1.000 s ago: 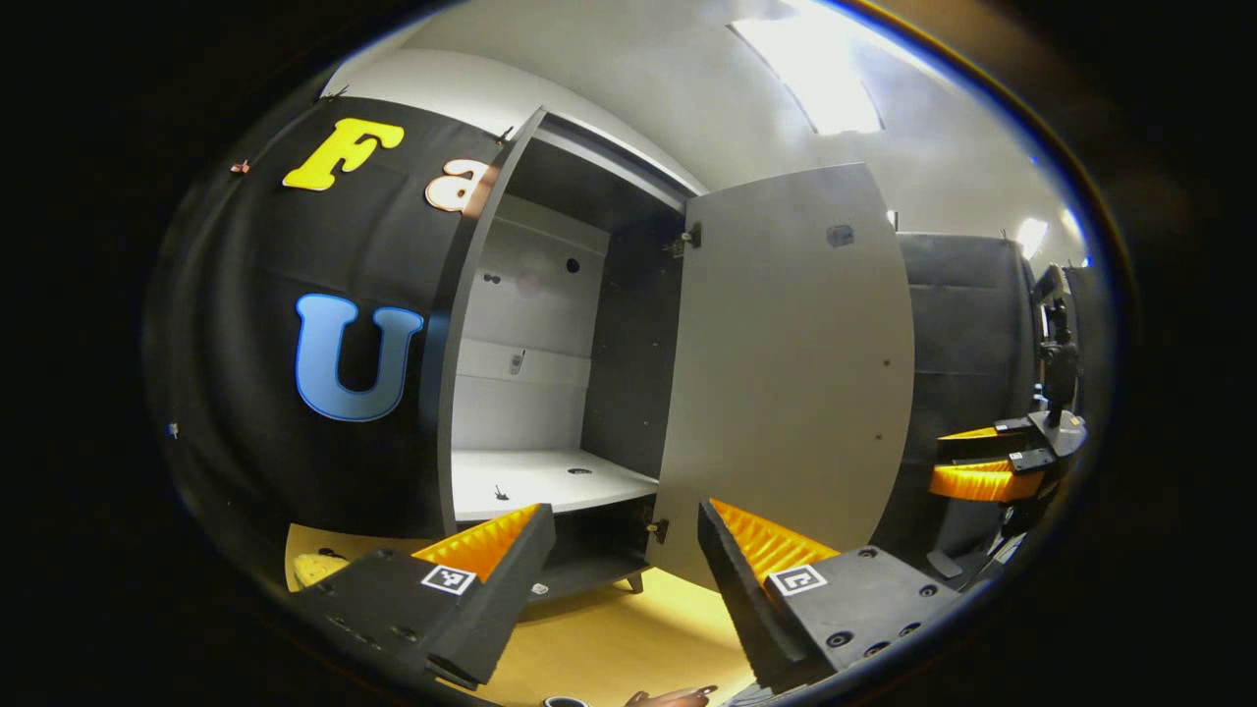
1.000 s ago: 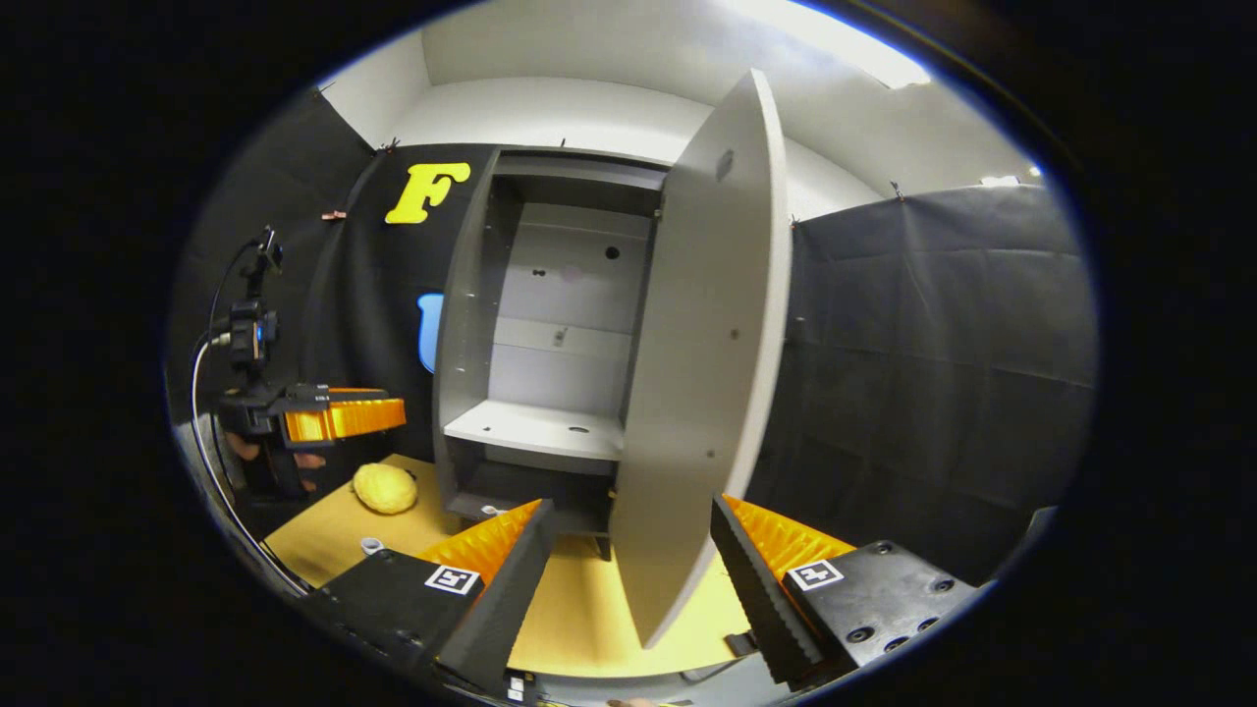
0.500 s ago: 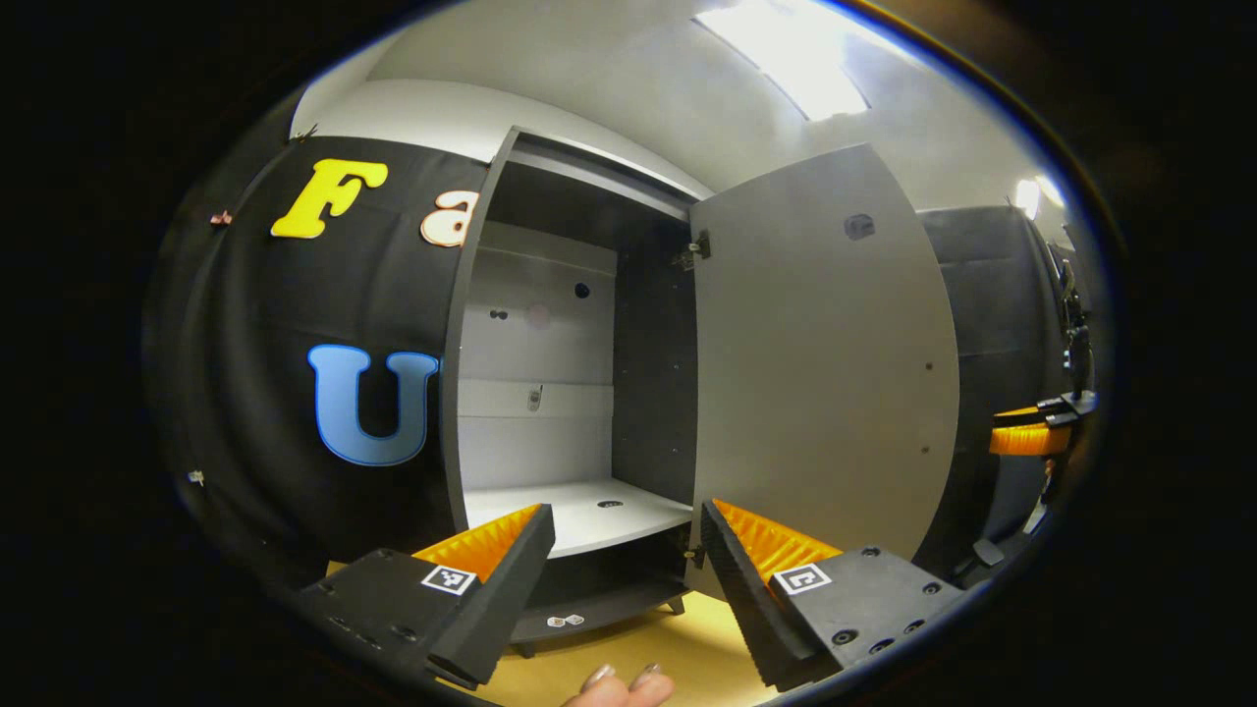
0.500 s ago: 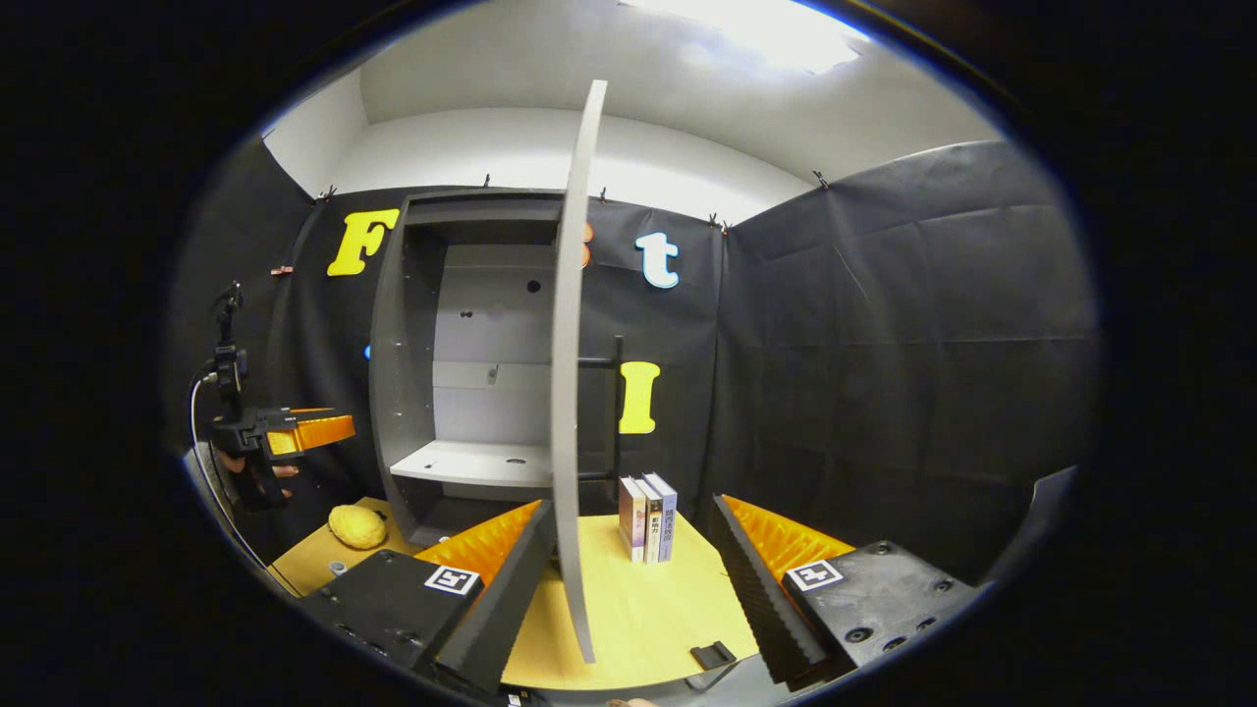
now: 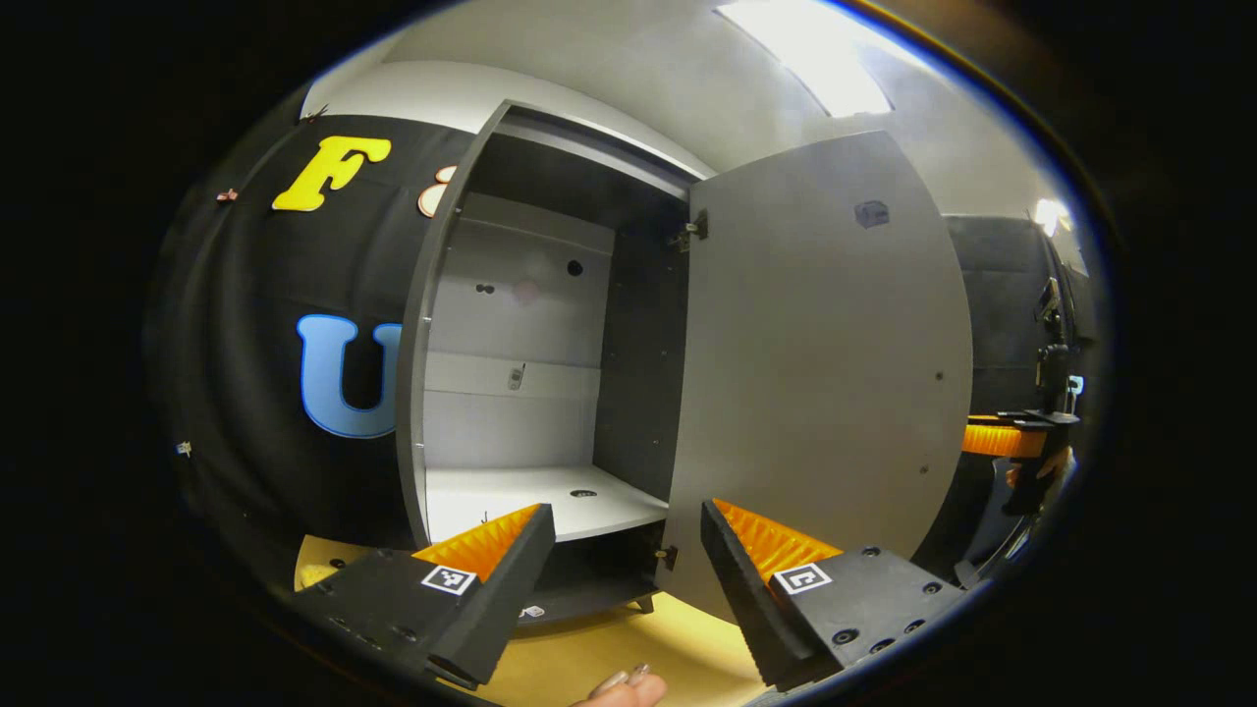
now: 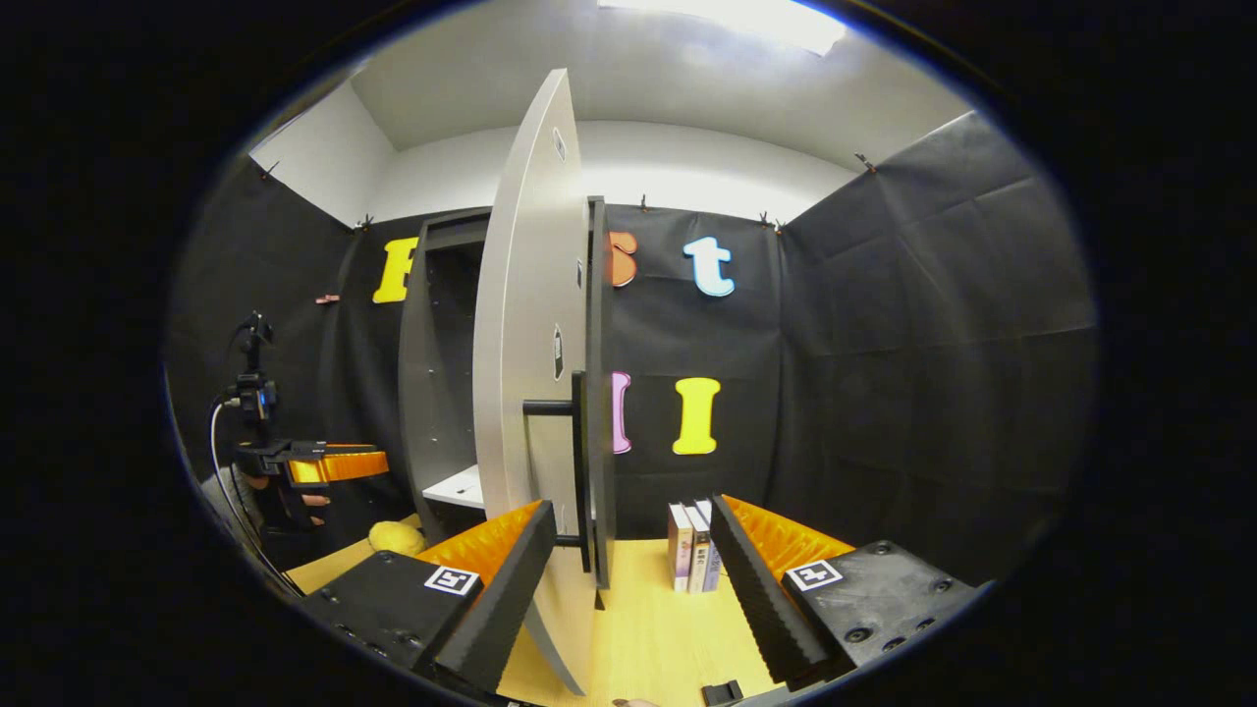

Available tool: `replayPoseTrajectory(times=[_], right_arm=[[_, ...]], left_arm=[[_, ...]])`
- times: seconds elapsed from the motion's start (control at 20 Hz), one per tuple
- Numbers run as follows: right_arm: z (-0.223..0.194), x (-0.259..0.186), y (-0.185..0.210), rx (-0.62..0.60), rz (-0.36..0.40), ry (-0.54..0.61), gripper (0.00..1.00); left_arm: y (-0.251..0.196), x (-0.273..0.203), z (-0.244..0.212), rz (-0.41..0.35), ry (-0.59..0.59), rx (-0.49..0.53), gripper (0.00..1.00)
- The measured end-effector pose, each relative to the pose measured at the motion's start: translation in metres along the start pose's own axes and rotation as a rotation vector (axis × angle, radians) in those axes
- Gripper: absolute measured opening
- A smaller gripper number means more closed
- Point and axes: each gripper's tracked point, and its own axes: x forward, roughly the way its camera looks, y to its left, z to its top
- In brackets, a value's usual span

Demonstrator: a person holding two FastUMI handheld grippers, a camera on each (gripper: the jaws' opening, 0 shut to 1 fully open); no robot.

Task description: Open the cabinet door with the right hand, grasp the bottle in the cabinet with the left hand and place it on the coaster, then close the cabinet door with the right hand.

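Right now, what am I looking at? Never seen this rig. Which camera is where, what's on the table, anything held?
No robot arm here: a person holds a two-finger gripper in each hand, and a fisheye camera rides on each one.

Left gripper view: the left gripper, jaws open and empty, faces the cabinet. Its door is swung open, and the shelf looks bare. A fingertip peeks in at the bottom.

Right gripper view: the right gripper, also open and empty, sits close to the door's edge and its black handle, without gripping it. Farther left is the other gripper with the hand holding it.

On the wooden table: a few upright books and a yellow lumpy thing I can't identify.
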Motion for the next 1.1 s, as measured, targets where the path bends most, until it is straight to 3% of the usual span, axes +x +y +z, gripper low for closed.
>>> replayPoseTrajectory(times=[0.05,0.1,0.15,0.2,0.35,0.7,1.1], right_arm=[[-0.001,0.003,0.001,-0.004,0.018,0.004,0.97],[-0.001,0.004,0.0,-0.012,0.032,0.008,0.96],[-0.001,0.007,0.002,-0.01,0.046,0.009,0.9],[0.002,0.008,0.008,0.005,0.067,0.01,0.95],[-0.001,0.01,0.02,0.026,0.087,0.018,0.95],[-0.008,0.02,0.095,0.06,0.215,0.044,0.94],[-0.024,0.054,0.156,0.098,0.237,0.063,0.94]], left_arm=[[0.003,-0.002,0.003,0.008,-0.004,-0.009,0.97],[0.007,-0.005,0.006,0.021,-0.01,-0.02,0.94],[0.012,-0.007,0.008,0.034,-0.012,-0.026,0.94],[0.016,-0.01,0.008,0.048,-0.012,-0.026,0.94],[0.029,-0.014,0.009,0.086,-0.007,-0.003,0.94],[0.041,-0.027,0.001,0.084,0.023,-0.016,0.94],[0.084,-0.079,0.001,0.15,0.049,-0.004,0.94]])
